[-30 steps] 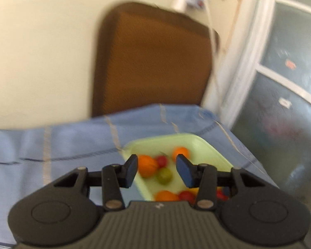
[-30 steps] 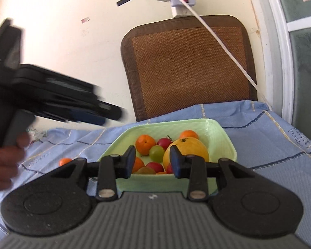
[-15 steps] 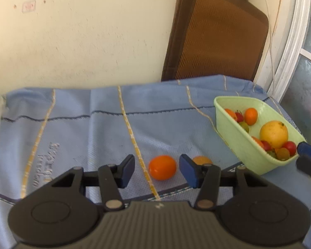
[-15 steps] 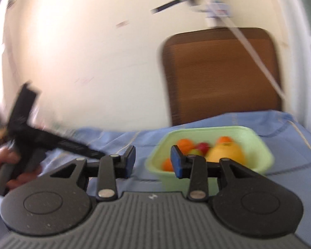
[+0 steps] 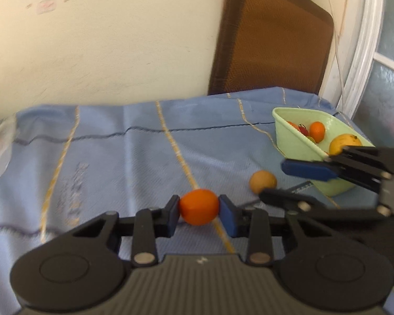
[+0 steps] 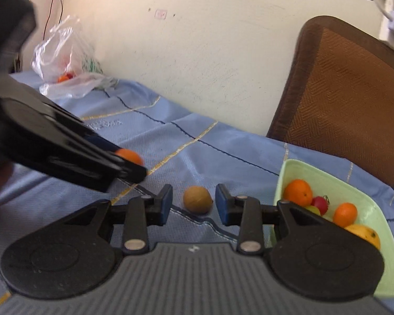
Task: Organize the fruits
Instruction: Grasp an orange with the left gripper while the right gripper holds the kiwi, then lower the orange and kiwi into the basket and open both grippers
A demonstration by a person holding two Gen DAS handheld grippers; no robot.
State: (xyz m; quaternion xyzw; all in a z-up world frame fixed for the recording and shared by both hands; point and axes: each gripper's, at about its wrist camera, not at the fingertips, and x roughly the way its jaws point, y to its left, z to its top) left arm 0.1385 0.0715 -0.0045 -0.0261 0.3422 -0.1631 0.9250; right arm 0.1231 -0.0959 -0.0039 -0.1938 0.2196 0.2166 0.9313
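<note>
In the left wrist view my left gripper (image 5: pixel 199 211) has its pads touching both sides of an orange fruit (image 5: pixel 199 206) on the blue cloth. A small brown fruit (image 5: pixel 262 181) lies to its right. In the right wrist view my right gripper (image 6: pixel 193 204) is open around that brown fruit (image 6: pixel 197 203), pads apart from it. The light green basket (image 6: pixel 328 181) at the right holds oranges, red and green small fruits and a large yellow fruit (image 6: pixel 365 236). The basket also shows in the left wrist view (image 5: pixel 294 136).
A clear plastic bag (image 6: pixel 65 60) with some fruit lies at the far left by the wall. A brown woven chair back (image 6: pixel 346 97) stands behind the table. The right gripper's fingers (image 5: pixel 310 169) reach in from the right in the left wrist view.
Both grippers swung left from the basket and down to the cloth. The left one closed in on the orange fruit; the right one came around the brown fruit.
</note>
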